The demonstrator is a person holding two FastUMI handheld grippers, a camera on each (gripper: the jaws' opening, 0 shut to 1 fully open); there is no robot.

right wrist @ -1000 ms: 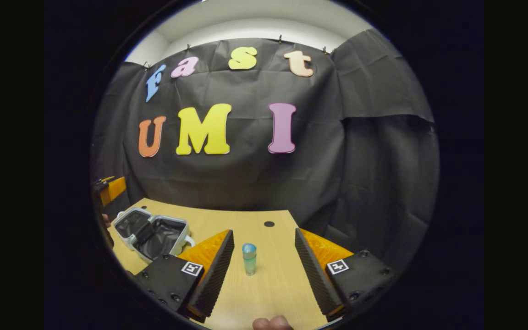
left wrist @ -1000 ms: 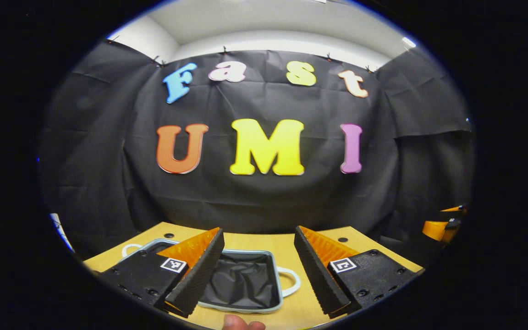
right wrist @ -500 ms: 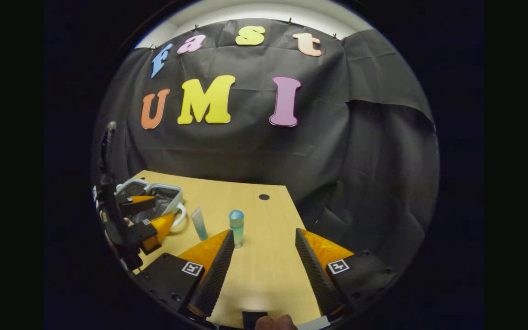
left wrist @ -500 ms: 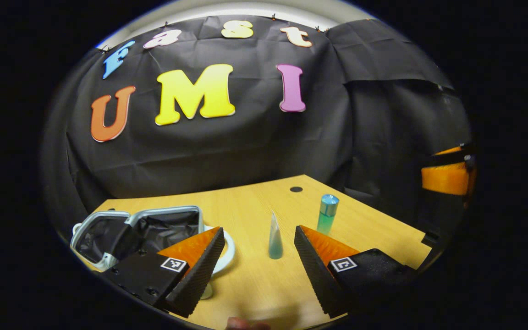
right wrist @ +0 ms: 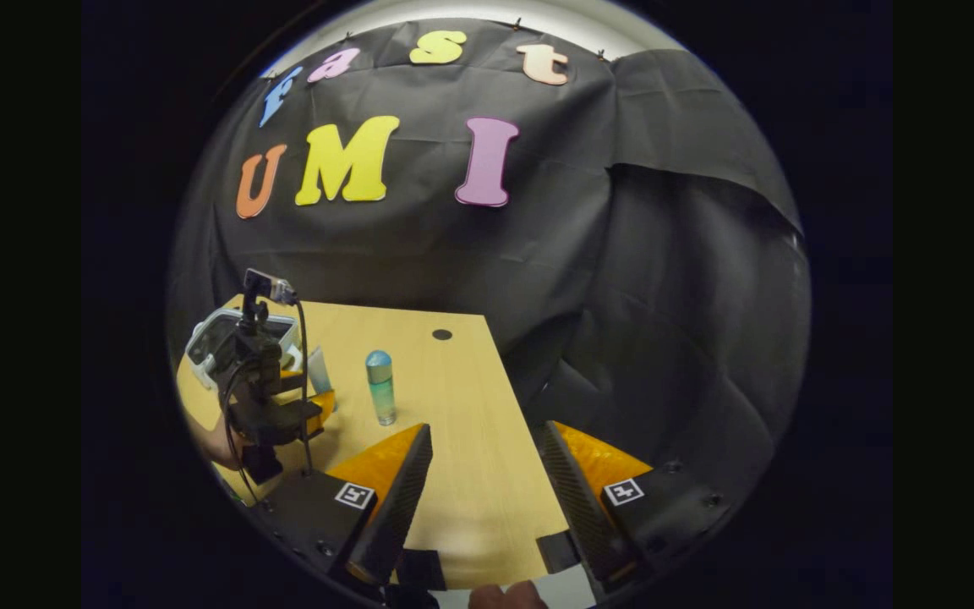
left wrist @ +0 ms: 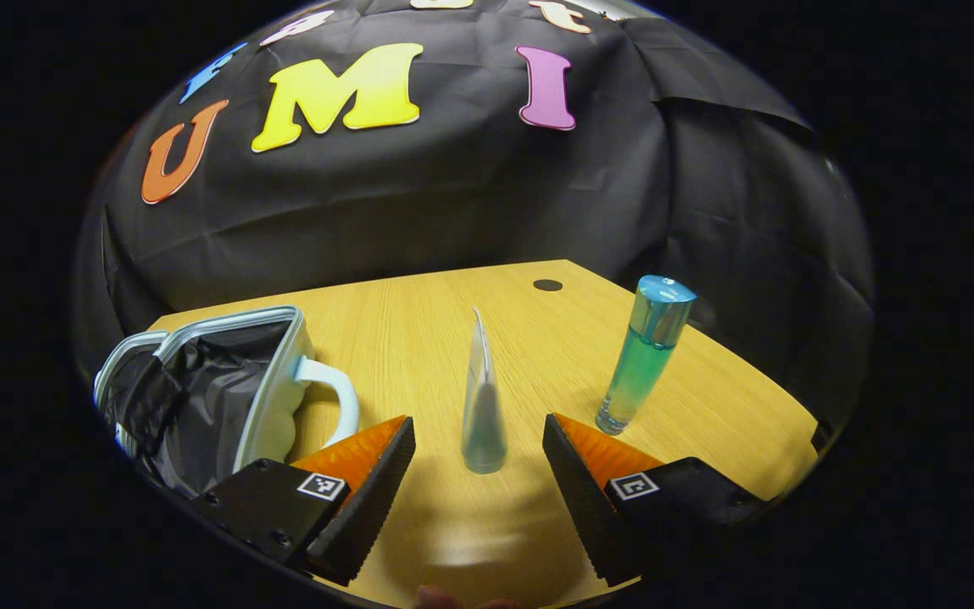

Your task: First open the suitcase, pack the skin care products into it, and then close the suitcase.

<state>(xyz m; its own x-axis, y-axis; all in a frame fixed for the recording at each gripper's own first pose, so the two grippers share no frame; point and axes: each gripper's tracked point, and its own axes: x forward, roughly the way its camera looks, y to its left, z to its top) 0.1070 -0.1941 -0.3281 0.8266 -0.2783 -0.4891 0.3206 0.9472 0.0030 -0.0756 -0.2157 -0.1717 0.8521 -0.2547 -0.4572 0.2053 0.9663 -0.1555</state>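
In the left gripper view, the left tongs [left wrist: 478,457] are seen at the bottom centre of the frame, spread wide and grasping nothing. A slim tapered tube [left wrist: 482,404] is stood upright on its cap on the wooden tabletop [left wrist: 419,330], directly ahead of the gap between the two fingers and close to their tips; its long axis runs vertically, narrowing to a flat crimp at the top. A taller bottle of blue-green liquid [left wrist: 644,353] is stood upright to the right of centre, just beyond the right finger. The left tongs are judged to be the nearer pair to the tube, so a short forward advance with the fingers kept level appears to be what the grasp calls for. At the lower left of the frame the pale suitcase [left wrist: 280,372] is laid open, its dark lining exposed and a white handle turned toward the tube; no product can be made out inside it. In the right gripper view, the right tongs [right wrist: 484,474] are held released at the bottom centre, over bare tabletop and well apart from the bottle, which is seen left of centre.
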